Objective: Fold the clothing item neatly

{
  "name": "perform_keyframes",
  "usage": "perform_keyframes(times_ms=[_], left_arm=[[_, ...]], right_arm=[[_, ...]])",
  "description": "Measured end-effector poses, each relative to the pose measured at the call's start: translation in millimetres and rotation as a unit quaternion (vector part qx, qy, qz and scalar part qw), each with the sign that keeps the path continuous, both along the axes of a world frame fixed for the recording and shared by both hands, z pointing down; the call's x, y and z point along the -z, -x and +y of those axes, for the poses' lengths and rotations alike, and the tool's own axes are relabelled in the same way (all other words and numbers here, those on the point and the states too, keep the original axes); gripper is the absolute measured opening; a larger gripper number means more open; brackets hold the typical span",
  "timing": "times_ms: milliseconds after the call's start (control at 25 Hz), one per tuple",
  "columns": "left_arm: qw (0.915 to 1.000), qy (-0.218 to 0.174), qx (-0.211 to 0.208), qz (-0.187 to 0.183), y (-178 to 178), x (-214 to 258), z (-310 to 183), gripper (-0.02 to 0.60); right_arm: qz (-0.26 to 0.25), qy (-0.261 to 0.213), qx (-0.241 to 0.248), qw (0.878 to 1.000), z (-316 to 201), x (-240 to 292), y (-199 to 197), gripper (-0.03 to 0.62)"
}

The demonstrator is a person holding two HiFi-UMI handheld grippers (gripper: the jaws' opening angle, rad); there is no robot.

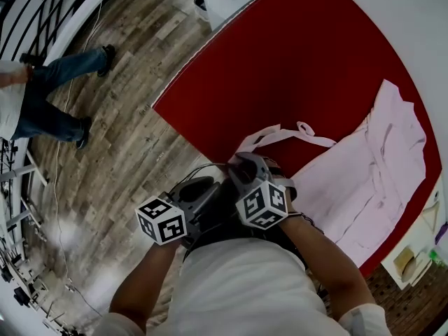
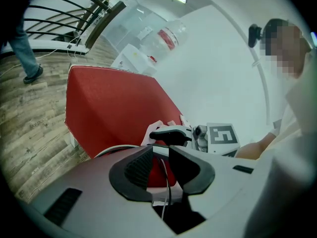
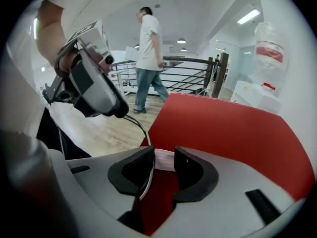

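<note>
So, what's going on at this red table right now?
A person stands at the edge of the red table with a two-jaw gripper in each hand. A pale pink garment lies spread on it, unfolded, with a narrow strip trailing toward the grippers. The right gripper has pink fabric at its jaw tips, but the jaws stand apart and do not clearly pinch it. The left gripper waits beside it, open and holding nothing.

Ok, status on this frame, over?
Left tool open, nothing held. Right tool open, pink garment edge at its tips. Garment spread on red table, not yet folded. Bystander clear of table.
</note>
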State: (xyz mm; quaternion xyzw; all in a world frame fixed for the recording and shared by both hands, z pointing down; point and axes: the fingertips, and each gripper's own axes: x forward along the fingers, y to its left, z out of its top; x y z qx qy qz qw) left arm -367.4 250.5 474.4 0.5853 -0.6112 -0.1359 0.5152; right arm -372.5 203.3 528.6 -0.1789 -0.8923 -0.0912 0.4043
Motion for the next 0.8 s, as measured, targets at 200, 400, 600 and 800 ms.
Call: perform_keyframes(times_ms=[200, 400, 600, 800], left_arm=[[1.0, -0.003, -0.003, -0.002, 3.0, 0.1, -5.6, 0.091], [1.0, -0.005, -0.002, -0.001, 5.0, -1.6, -11.5, 0.091], [1.0, -0.007, -0.002, 0.0, 6.3, -1.8, -17.1, 0.091], [1.0, -0.007, -0.004, -0.002, 7.7, -5.5, -22.8, 0.091]], right_arm=[[0.013, 0.017, -0.046, 0.999, -18.4, -3.6, 2.0, 0.11], [0.012, -0.003, -0.006, 1.0, -13.9, -6.6, -0.4, 0.111], [0.008, 0.006, 0.012, 1.0, -6.3, -1.6, -1.7, 0.123], [0.017, 0.008, 0.018, 1.0, -2.4, -5.7, -2.1, 0.124]])
